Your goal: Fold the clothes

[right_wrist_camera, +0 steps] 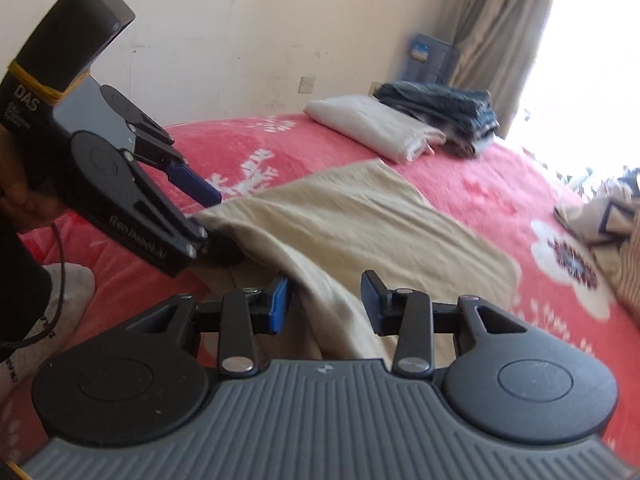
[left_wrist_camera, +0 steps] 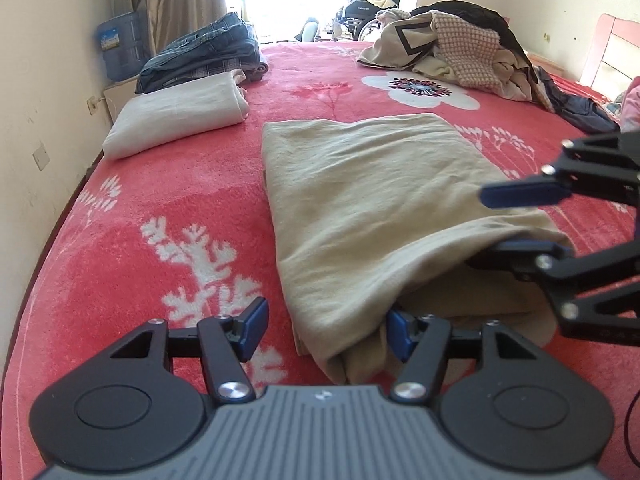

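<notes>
Hidden and cut-off parts around the beige garment

The near fold of the garment covers one finger of each gripper, so the grip beneath cannot be read; the right gripper runs off the frame's right edge. In the right wrist view the clothes pile is cropped and blurred, perhaps several garments, and the jeans stack is smeared.

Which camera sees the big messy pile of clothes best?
The left wrist view. There the messy pile sits whole at the far end of the red bed, in focus. The right wrist view shows only a blurry bit of it, cut off at the right edge.
</notes>
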A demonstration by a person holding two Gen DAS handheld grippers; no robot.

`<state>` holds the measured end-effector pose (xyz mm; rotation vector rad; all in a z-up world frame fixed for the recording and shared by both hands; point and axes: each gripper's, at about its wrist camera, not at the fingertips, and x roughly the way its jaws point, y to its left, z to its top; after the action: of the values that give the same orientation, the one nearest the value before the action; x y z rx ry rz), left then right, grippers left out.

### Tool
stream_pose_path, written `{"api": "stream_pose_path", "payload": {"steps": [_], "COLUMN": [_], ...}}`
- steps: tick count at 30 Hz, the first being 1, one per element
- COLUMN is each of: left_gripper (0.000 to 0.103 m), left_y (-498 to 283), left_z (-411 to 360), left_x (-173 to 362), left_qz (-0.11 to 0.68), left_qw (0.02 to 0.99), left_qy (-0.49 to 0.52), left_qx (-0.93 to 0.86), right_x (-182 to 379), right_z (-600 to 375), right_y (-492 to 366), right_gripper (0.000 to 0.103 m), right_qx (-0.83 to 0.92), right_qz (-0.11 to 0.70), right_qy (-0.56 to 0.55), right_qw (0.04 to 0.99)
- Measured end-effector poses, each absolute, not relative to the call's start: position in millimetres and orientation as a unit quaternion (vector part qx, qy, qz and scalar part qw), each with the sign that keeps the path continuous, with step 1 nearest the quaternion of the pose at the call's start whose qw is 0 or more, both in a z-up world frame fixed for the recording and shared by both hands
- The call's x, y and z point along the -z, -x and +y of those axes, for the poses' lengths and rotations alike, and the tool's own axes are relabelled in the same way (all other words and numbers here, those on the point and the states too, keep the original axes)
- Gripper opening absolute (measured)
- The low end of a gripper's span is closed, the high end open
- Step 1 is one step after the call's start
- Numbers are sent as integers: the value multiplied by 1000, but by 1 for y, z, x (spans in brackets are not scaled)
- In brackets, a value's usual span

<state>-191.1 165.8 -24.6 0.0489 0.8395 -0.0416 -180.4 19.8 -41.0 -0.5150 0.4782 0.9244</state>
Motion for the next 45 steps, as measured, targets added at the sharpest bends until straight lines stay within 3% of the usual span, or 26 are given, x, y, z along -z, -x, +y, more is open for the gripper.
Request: {"api": "stream_pose_path", "payload": {"steps": [2, 3, 4, 6, 12, 17, 23, 27, 29, 31, 35, 39, 45], "left_gripper": [64, 65, 65, 66, 68, 68, 67, 67, 67, 68, 68, 68, 68], "left_y": [191, 191, 191, 190, 187, 188, 186, 184, 183, 184, 187, 190, 193], "left_z": [164, 164, 164, 164, 175, 197, 221, 229, 230, 229, 228, 226, 226], "left_x": [25, 25, 25, 26, 25, 31, 40, 42, 43, 43, 43, 44, 42], "left_qz": [406, 405, 406, 410, 417, 431, 447, 452, 453, 452, 449, 447, 451], "left_qw": [913, 914, 913, 912, 909, 895, 867, 860, 860, 862, 866, 870, 872], "left_qy": [-27, -28, -26, -22, 24, 116, 220, 237, 235, 229, 218, 207, 189], "left_qx": [18, 16, 13, 8, 0, -5, -3, 4, 9, 13, 18, 20, 26], "right_x": [40, 40, 40, 37, 14, 43, 73, 73, 72, 65, 58, 62, 45], "right_z": [27, 29, 31, 32, 7, 15, 24, 12, 2, -11, -34, -49, -47], "right_y": [180, 180, 182, 186, 185, 202, 231, 232, 222, 204, 172, 163, 189], "right_gripper": [29, 13, 7, 3, 2, 2, 14, 15, 15, 21, 22, 24, 47], "right_qx": [-441, -444, -447, -448, -468, -503, -496, -480, -470, -470, -456, -430, -460], "right_qz": [218, 215, 213, 198, 185, 186, 116, 94, 120, 180, 283, 338, 300], "right_qy": [254, 257, 260, 259, 196, 294, 410, 430, 409, 326, 139, 24, 93], "right_qw": [833, 831, 829, 832, 841, 791, 757, 759, 773, 800, 832, 837, 831]}}
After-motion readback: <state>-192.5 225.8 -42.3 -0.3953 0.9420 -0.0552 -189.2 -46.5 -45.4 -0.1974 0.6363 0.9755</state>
